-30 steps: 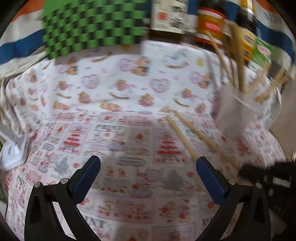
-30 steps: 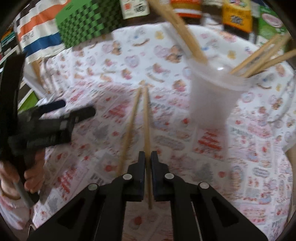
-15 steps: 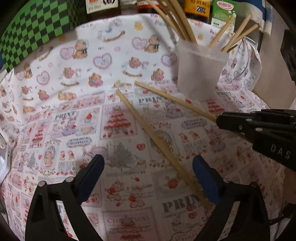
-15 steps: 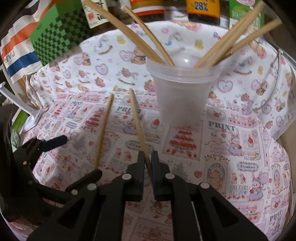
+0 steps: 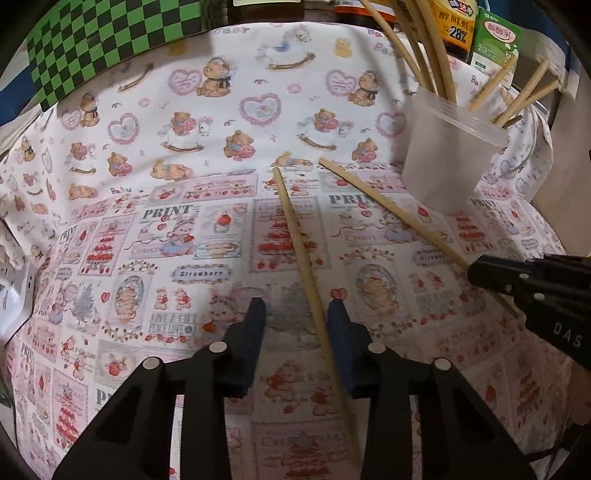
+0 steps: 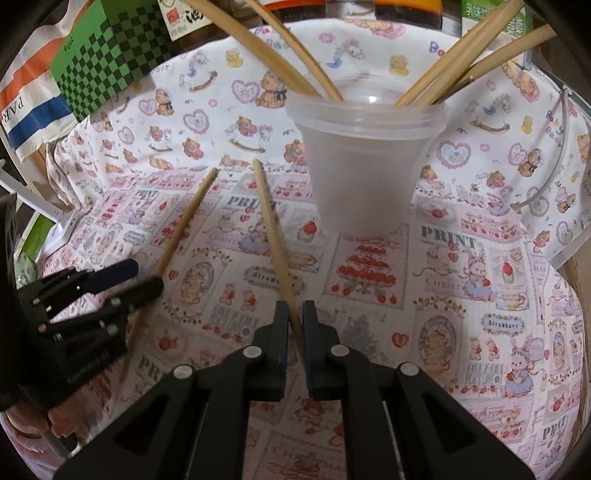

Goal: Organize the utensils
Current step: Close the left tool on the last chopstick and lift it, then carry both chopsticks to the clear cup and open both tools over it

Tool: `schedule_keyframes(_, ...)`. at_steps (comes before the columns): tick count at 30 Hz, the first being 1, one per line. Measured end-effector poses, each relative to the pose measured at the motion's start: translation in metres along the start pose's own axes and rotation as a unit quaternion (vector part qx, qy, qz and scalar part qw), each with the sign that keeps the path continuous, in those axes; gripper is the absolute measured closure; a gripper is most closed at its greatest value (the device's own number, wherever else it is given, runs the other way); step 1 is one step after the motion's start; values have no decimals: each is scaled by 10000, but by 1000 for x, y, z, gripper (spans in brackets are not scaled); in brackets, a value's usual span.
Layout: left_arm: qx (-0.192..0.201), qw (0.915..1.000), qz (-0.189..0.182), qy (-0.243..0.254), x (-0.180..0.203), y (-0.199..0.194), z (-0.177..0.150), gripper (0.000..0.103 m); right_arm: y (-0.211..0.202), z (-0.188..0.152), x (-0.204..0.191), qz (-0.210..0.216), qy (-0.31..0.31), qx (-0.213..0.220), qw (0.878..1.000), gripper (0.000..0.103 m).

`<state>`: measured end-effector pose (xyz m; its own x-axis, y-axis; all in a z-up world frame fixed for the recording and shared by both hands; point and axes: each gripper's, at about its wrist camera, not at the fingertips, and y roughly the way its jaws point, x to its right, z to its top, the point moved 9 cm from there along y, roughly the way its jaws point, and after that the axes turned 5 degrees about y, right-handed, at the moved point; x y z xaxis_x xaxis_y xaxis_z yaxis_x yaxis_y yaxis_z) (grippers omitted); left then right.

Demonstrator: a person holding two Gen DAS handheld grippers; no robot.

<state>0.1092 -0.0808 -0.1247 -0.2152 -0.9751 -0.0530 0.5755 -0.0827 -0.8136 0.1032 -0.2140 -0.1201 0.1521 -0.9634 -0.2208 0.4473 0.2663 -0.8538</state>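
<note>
Closest in: right gripper [image 6: 294, 319] clamped on one chopstick [image 6: 275, 236], left gripper [image 5: 295, 317] just been closing around the other chopstick [image 5: 299, 243], with a gap on one side and not clearly pinching yet. Both sticks lying flat on the printed cloth [image 5: 147, 206]. Further back: plastic cup [image 6: 365, 162] already stuffed with several chopsticks. So mostly done, probably just these last two left to lift and drop in

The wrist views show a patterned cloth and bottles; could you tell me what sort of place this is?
Probably a home kitchen or dining table: a childish printed tablecloth, sauce bottles along the back, and a plastic cup holding chopsticks.
</note>
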Motion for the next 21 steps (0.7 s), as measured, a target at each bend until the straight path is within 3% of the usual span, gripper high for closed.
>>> schedule_keyframes(2, 12, 10000, -5, 40, 1, 0, 0, 74, 2, -1, 0, -5, 16, -35, 10000, 95)
schedule_keyframes(4, 14, 10000, -61, 28, 1, -1, 0, 95, 1, 0, 0, -27, -12, -20, 10000, 95)
schedule_keyframes(8, 125, 9997, -213, -81, 2, -6, 3, 97, 2, 0, -4, -19, -131, -29, 9999, 92)
schedule_keyframes(13, 781, 9968, -174, -43, 2, -31, 16, 97, 4, -2, -7, -43, -271, -79, 9996, 84)
schedule_keyframes(21, 2083, 9761, -411, -465, -16, -92, 40, 97, 4, -2, -8, -115, -382, -93, 9992, 84)
